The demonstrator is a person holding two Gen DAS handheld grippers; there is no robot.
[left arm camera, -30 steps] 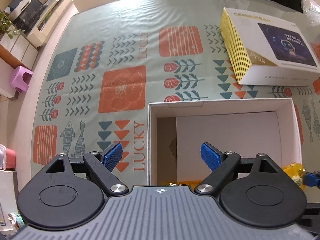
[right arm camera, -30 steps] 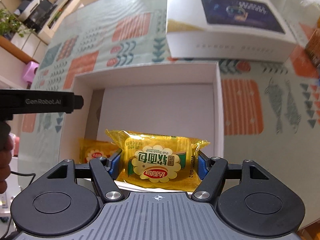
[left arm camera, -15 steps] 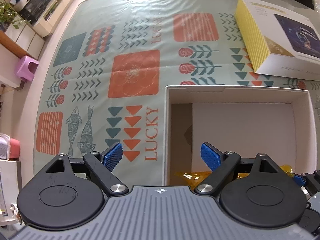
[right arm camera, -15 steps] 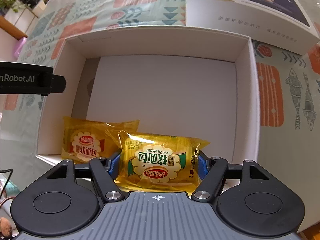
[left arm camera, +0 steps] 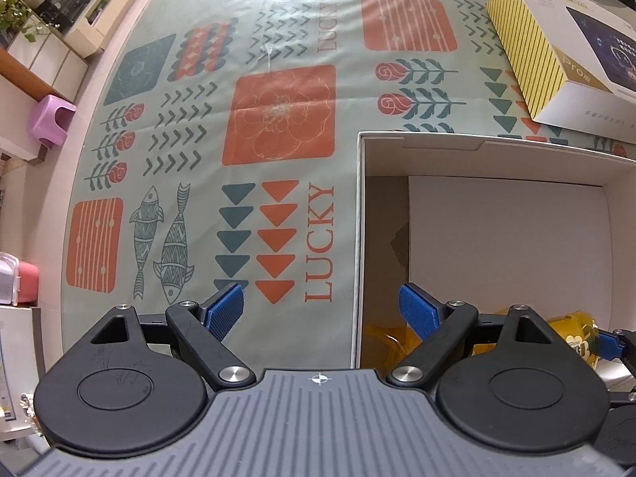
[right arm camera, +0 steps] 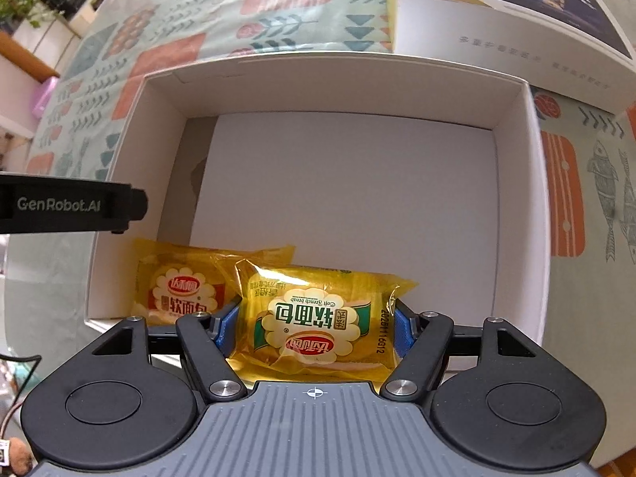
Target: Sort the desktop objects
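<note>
Over the white box (right arm camera: 532, 183), the right hand-held gripper (right arm camera: 314, 328) has sunk, clenched on a bread pack (right arm camera: 318, 320). It now sits beside the pack (right arm camera: 179, 282) at its nine o'clock, so release looks near. Left hand-held gripper (left arm camera: 322, 306) hangs released.

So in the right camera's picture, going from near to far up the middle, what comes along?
Green-label bread pack held in the fingers → bare white box floor → box's far wall → patterned tablecloth.

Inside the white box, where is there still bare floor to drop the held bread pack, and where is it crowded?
Most of the white box floor is bare, from the far wall to the right wall. The near-left corner holds a red-label pack; the right gripper holds the green-label pack beside it.
</note>
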